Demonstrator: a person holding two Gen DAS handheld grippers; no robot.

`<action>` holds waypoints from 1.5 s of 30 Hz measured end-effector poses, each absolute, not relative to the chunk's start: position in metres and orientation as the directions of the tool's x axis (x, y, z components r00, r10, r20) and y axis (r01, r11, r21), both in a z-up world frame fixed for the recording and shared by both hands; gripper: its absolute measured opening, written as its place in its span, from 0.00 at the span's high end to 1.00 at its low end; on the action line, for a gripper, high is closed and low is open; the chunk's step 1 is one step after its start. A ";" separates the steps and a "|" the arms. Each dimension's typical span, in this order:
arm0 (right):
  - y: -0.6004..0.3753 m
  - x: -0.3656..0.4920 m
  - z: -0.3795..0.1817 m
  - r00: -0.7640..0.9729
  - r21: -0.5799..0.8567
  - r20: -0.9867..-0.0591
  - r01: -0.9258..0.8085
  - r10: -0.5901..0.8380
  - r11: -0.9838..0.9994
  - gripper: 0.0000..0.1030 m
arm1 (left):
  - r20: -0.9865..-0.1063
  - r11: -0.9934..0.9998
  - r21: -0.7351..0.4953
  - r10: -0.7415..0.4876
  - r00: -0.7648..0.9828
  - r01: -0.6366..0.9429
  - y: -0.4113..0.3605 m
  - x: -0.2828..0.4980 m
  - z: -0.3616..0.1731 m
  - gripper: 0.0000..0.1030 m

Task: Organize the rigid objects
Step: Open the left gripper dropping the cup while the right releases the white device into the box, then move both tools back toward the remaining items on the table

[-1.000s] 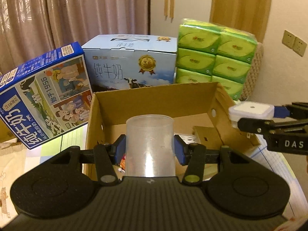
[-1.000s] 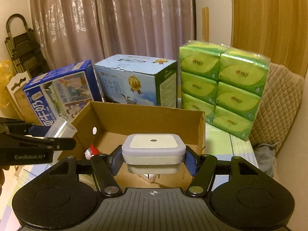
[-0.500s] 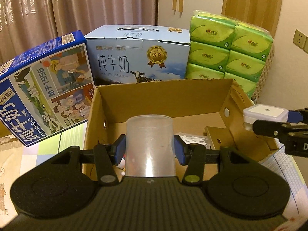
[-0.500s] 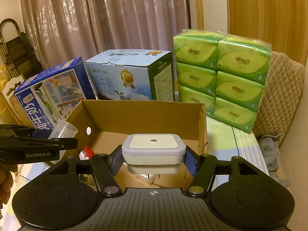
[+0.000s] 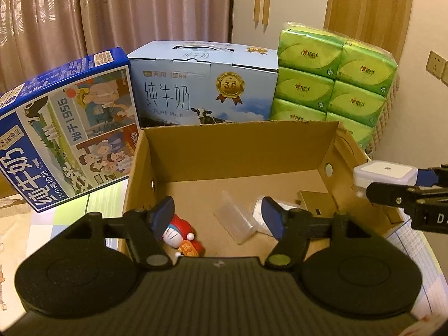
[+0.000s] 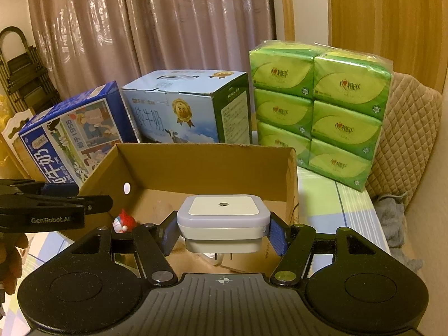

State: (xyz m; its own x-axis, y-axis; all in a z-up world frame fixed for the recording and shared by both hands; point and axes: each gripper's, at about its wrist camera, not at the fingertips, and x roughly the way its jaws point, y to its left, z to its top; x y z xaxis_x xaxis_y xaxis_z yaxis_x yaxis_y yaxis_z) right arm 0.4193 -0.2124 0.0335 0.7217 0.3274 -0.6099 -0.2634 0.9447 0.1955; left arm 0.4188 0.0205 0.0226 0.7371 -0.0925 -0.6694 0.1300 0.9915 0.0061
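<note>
My left gripper (image 5: 218, 215) is open and empty over the near edge of an open cardboard box (image 5: 238, 151). A clear plastic cup (image 5: 236, 219) lies on its side on the box floor, next to a small red and blue toy figure (image 5: 179, 232) and a white object (image 5: 259, 212). My right gripper (image 6: 224, 231) is shut on a white square plug-in night light (image 6: 224, 218), held above the box's near right side. The night light also shows in the left wrist view (image 5: 383, 175) at the box's right wall. The left gripper shows in the right wrist view (image 6: 92, 204).
Behind the box stand a dark blue milk carton box (image 5: 64, 145), a light blue milk case (image 5: 204, 92) and a pack of green tissue packs (image 5: 333, 81). A quilted cushion (image 6: 406, 134) and grey cloth (image 6: 392, 215) lie at the right. Curtains hang behind.
My left gripper has opened and let go of the clear cup, which now lies on the box floor. Both grippers have moved a little closer over the box.
</note>
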 end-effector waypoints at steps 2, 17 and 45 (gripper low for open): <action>-0.212 0.418 0.033 0.721 0.195 -0.611 -0.263 0.327 0.945 0.41 | -0.670 0.991 0.002 -0.098 0.735 0.134 0.021 0.417 0.023 0.38; -0.210 0.425 0.029 0.720 0.203 -0.615 -0.250 0.321 0.947 0.40 | -0.663 0.991 -0.008 -0.107 0.741 0.136 0.026 0.414 0.024 0.38; -0.223 0.373 0.036 0.728 0.262 -0.585 -0.247 0.357 0.933 0.24 | -0.627 0.990 -0.076 -0.143 0.766 0.122 0.038 0.333 0.038 0.38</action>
State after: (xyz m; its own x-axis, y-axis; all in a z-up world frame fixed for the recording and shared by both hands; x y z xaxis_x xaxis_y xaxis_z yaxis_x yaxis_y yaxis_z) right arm 0.3735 -0.2227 0.0357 0.7280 0.3569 -0.5853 -0.2466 0.9330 0.2621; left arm 0.3334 0.0380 0.0377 0.7662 -0.1426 -0.6266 0.1219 0.9896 -0.0762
